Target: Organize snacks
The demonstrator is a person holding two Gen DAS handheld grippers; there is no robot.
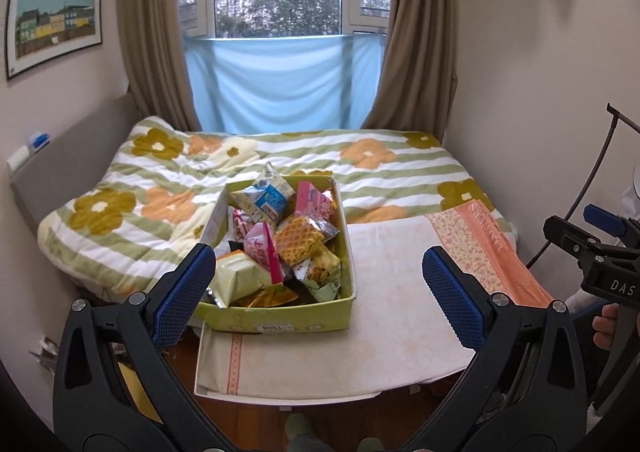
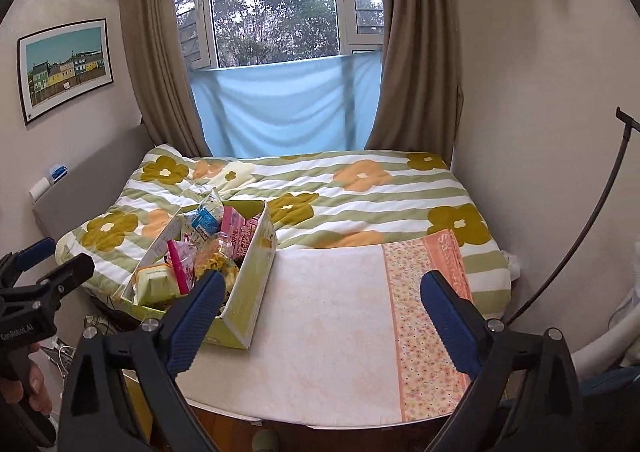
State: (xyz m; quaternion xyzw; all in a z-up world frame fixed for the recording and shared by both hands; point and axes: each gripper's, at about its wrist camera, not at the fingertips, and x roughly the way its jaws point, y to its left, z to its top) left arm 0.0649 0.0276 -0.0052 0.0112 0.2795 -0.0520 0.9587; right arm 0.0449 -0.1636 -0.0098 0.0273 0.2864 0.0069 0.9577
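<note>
A yellow-green cardboard box stands open on the left part of a cloth-covered table. It is heaped with snack packets: a waffle pack, a blue-and-white bag, pink packs and a pale green pack. My left gripper is open and empty, held in front of and above the box. My right gripper is open and empty too, over the bare cloth to the right of the box. Each gripper shows at the edge of the other's view.
Behind the table lies a bed with a flowered striped blanket. An orange floral cloth covers the table's right end. A thin black curved rod stands by the right wall. Wooden floor and a foot show below the table edge.
</note>
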